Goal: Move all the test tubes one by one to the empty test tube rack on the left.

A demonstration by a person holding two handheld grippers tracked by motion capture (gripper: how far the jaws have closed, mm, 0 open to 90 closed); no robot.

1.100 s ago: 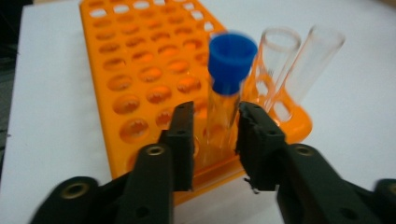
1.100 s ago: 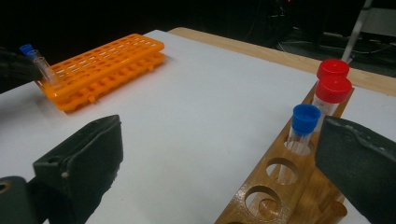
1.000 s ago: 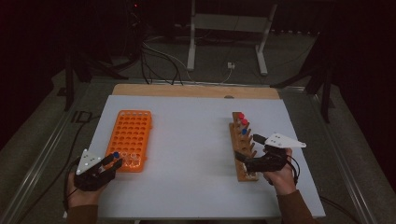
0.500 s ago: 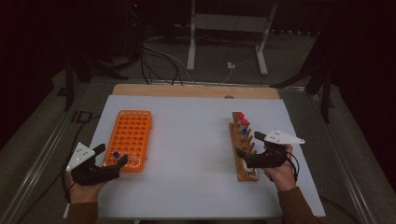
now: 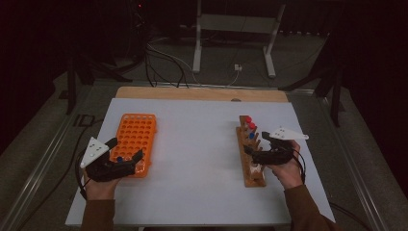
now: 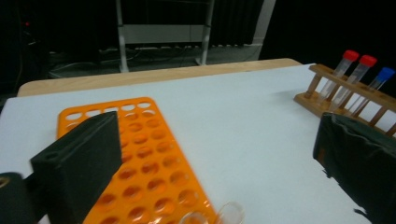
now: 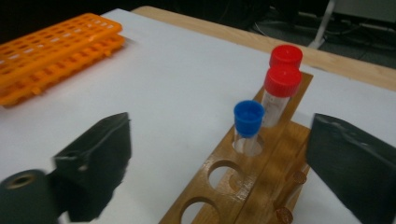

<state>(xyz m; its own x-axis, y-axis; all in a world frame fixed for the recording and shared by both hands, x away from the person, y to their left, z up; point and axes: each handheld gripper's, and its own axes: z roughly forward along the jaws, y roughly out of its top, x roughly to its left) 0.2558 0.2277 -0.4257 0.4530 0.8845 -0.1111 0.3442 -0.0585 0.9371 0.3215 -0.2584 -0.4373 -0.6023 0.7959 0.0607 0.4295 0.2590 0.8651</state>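
Since the earlier frames, the left gripper [image 5: 126, 153] has swung from the table edge in over the near end of the orange rack [image 5: 133, 142], while the right gripper [image 5: 255, 143] has eased slightly toward the wooden rack [image 5: 249, 153].

At the centre of the work is the blue-capped tube [image 7: 247, 127], standing upright in the wooden rack, in the third hole from its far end, at about 3 o'clock on the white table [image 5: 192, 144]. In the right gripper view it sits between the widely spread jaws, untouched. It is a clear, slender plastic tube with a bright blue screw cap. I judge it light, stiff and slick on its barrel; the cap or the barrel just below it offers the surest hold, with a straight upward lift.

Beyond it, toward 12 o'clock along the rack, stand two red-capped tubes [image 7: 282, 88]; the nearer holes are empty.

At 9 o'clock lies the orange rack, its grid of holes mostly empty, with clear tubes [image 6: 229, 213] at its near edge. The left gripper's jaws are also spread, holding nothing.
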